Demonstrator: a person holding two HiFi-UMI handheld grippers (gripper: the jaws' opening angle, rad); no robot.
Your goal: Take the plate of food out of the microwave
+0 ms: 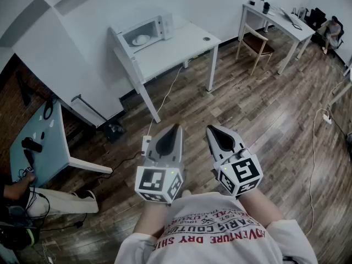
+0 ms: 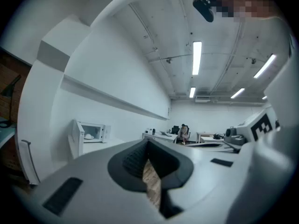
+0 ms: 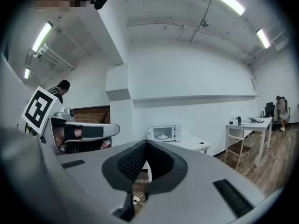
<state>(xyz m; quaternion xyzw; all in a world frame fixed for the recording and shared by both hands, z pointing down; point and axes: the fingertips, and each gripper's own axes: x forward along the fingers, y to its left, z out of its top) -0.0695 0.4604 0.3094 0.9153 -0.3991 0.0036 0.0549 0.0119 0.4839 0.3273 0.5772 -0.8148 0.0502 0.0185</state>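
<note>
Dark wood planks cover the floor (image 1: 258, 109) of a white-walled room, and a white table (image 1: 181, 43) stands against the far wall. On that table's left end sits the microwave (image 1: 147, 32), well apart from both grippers. Its door (image 2: 74, 138) is swung open to the left. The plate (image 1: 141, 39) is inside the microwave, on its bottom, with something pale on it that is too small to make out. A white cable (image 1: 165, 100) runs from under the table down across the floor. The left gripper (image 1: 176, 127) is held low, close to the person's chest, pointing toward the table. Its fingers are pressed together at the tips with nothing between them, and only a strip of floor shows through the gap lower down in the left gripper view. The right gripper (image 1: 211, 128) is just beside it, pointing the same way. Its fingers also meet at the tips and hold nothing. Both gripper views look across the room and catch the open microwave and the plate in it. A second table (image 1: 278, 16) stands to the right with a wooden chair (image 1: 256, 44) tucked by it, and a person (image 1: 331, 32) sits in the far right corner. A blue-green table (image 1: 41, 147) is at the left edge of the head view.
</note>
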